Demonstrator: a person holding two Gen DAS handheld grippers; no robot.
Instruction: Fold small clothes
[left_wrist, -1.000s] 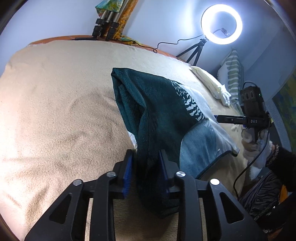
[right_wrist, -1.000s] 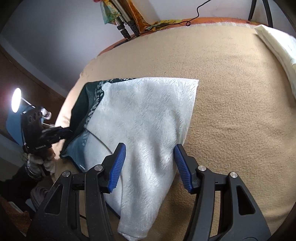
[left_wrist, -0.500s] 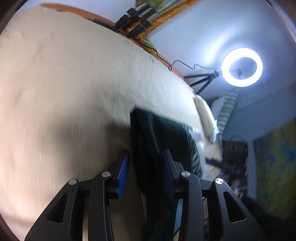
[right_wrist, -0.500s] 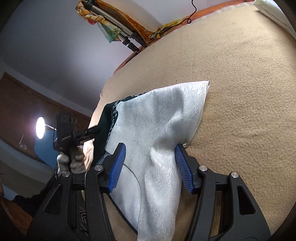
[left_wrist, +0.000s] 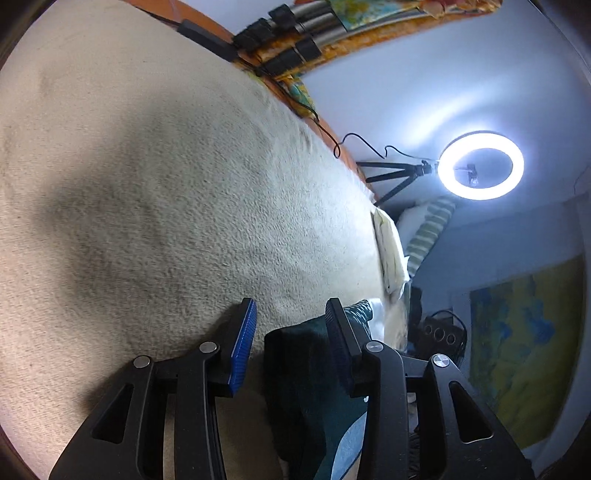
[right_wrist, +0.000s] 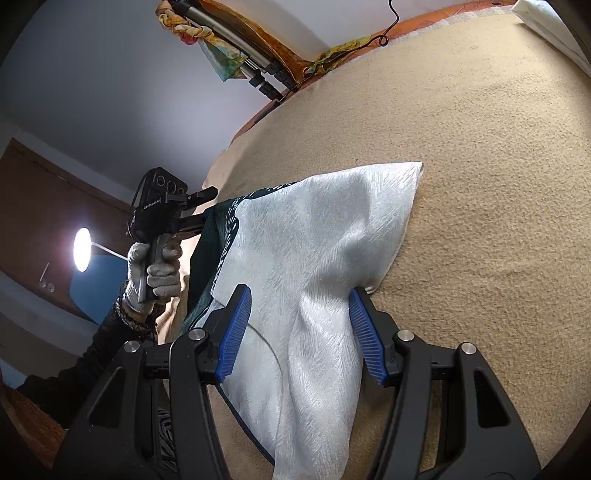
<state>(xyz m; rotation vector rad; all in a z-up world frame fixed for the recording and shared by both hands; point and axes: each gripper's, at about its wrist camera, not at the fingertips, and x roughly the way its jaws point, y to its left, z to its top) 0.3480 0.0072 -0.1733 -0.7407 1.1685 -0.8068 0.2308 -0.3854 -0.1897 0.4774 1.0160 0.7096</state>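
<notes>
A small garment lies on the beige blanket (right_wrist: 480, 184), its silvery white side (right_wrist: 314, 236) up and a dark green layer (left_wrist: 295, 369) at its left edge. In the left wrist view my left gripper (left_wrist: 290, 332) has that green fold between its jaws. The jaws are opening: the fold leans on the right finger and a gap shows at the left pad. The right wrist view shows this gripper (right_wrist: 205, 208) in a gloved hand (right_wrist: 155, 266) at the garment's left edge. My right gripper (right_wrist: 299, 325) stands open astride the white cloth, which bunches into a ridge by the right pad.
A lit ring light (left_wrist: 480, 164) on a tripod stands beyond the bed. Folded tripod legs (right_wrist: 240, 55) lean at the bed's far edge. A cream folded cloth (left_wrist: 389, 254) and a striped pillow (left_wrist: 428, 232) lie at the right side. Bare blanket (left_wrist: 147, 184) spreads to the left.
The left gripper swung away and rolled, its jaws widened, and the green fold now fills less of the gap. Under the right gripper, the white cloth's right edge rose into a ridge.
</notes>
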